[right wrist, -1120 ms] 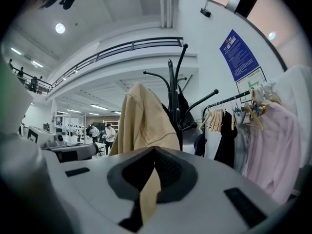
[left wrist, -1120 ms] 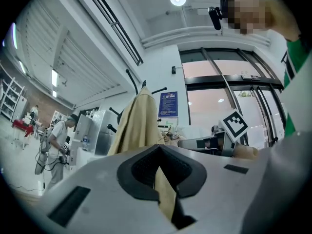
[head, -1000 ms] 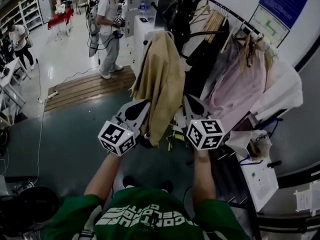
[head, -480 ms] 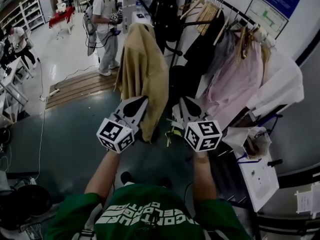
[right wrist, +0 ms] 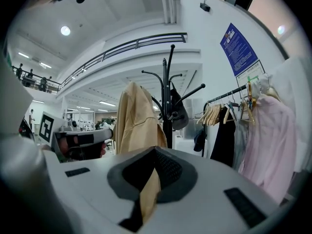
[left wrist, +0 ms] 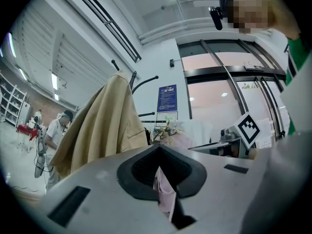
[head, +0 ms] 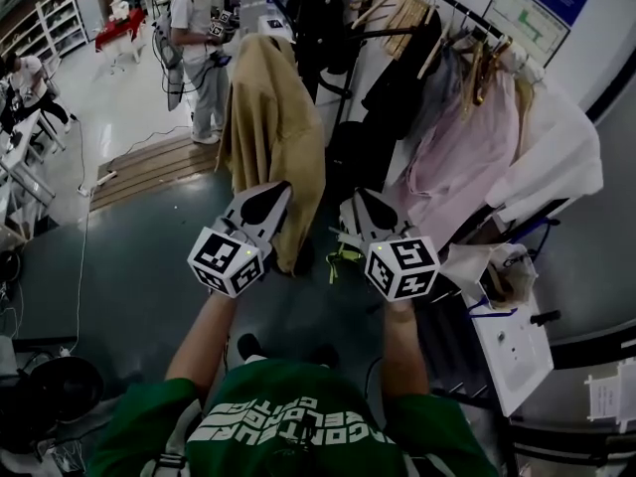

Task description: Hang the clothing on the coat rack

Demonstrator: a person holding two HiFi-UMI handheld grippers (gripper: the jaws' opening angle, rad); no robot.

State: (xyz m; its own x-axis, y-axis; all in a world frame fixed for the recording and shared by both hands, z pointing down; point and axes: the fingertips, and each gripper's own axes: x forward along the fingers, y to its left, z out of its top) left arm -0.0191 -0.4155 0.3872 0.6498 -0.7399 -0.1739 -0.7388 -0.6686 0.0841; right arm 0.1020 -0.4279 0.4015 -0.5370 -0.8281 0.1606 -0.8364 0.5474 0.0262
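Observation:
A tan coat (head: 273, 127) hangs by its top on the black coat rack (head: 323, 18) and drapes down to its hem. My left gripper (head: 276, 189) sits just left of that hem and my right gripper (head: 350, 199) just right of it, both a little short of the cloth. In the left gripper view the coat (left wrist: 102, 126) hangs ahead at the left, beyond the left gripper (left wrist: 158, 150), whose jaws are together with nothing in them. The right gripper view shows the coat (right wrist: 136, 121) beside the rack's pole (right wrist: 168, 101), past the right gripper (right wrist: 155, 152), which is shut and holds nothing.
A garment rail at the right carries wooden hangers (head: 407, 13), a black garment (head: 397, 87) and pink shirts (head: 467, 157). A white table (head: 512, 351) stands at the lower right. A person in white (head: 194, 38) stands beyond a wooden platform (head: 149, 172).
Both grippers have drawn back a little from the coat's hem. The coat stays hanging on the rack, and the view has swung so it sits further left and up.

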